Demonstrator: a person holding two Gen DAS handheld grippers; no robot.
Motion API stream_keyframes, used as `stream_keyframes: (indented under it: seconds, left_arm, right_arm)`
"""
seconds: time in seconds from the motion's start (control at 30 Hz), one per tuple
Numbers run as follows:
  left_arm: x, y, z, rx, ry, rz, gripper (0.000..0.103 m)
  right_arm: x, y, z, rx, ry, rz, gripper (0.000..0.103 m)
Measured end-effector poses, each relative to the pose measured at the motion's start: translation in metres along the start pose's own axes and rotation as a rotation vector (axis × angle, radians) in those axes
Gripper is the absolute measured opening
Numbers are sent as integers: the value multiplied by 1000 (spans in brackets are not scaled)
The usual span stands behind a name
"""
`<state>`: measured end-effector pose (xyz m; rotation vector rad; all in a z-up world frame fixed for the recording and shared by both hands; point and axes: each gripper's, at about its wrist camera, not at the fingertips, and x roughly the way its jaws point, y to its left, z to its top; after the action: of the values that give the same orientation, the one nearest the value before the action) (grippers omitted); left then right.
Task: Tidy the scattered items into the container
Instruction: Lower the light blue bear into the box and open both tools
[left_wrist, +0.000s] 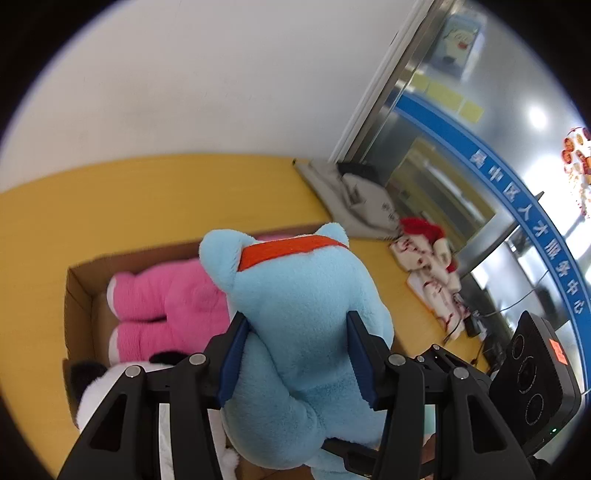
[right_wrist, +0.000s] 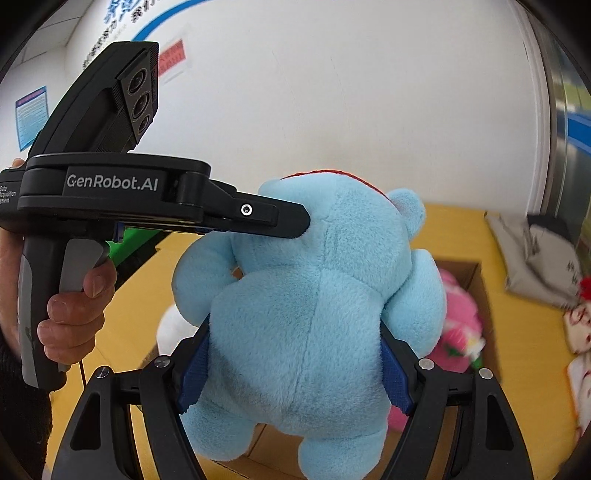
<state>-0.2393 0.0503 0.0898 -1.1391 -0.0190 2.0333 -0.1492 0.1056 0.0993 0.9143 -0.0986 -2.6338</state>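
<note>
Blue plush carried over the box by both grippers; tidying partly done.

Cardboard box (left_wrist: 79, 295) on the yellow table (left_wrist: 129, 199): pink plush (left_wrist: 166, 295) already inside, black-and-white plush (left_wrist: 99, 384) at its near edge. Blue plush (left_wrist: 303, 314) held above the box, left gripper (left_wrist: 295, 354) pinching its upper part, right gripper (right_wrist: 295, 365) clamping its body. Left beyond the box: grey bag (left_wrist: 354, 199), red-and-white cloth items (left_wrist: 428, 266).

One blue plush (left_wrist: 306, 306), one pink plush (left_wrist: 166, 295), one panda plush (left_wrist: 99, 387), one cardboard box (left_wrist: 79, 295), two grippers (left_wrist: 295, 354)
</note>
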Motion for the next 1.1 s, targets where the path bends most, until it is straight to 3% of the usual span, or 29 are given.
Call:
stream_keyframes:
  seconds: [0.17,0.47,0.77,0.93,1.1]
  left_arm:
    - [36,21,-27,-46,84,4,50]
    - [48,23,-56,-50,125,8,50]
    - [63,20,-67,0,137,117,58]
    - [56,17,-66,-14,110,119,67]
    - [16,-1,-66,5,-4,190,67]
  right_arm:
    - [36,-6,-38,60,82,13,83]
    - [48,-5,-86,77,136,-15,83]
    - [68,-2,-102,87,208,-45,86]
    - [66,0,-106,99,214,-54,96]
    - [42,-11,-105,134,188,-65,102]
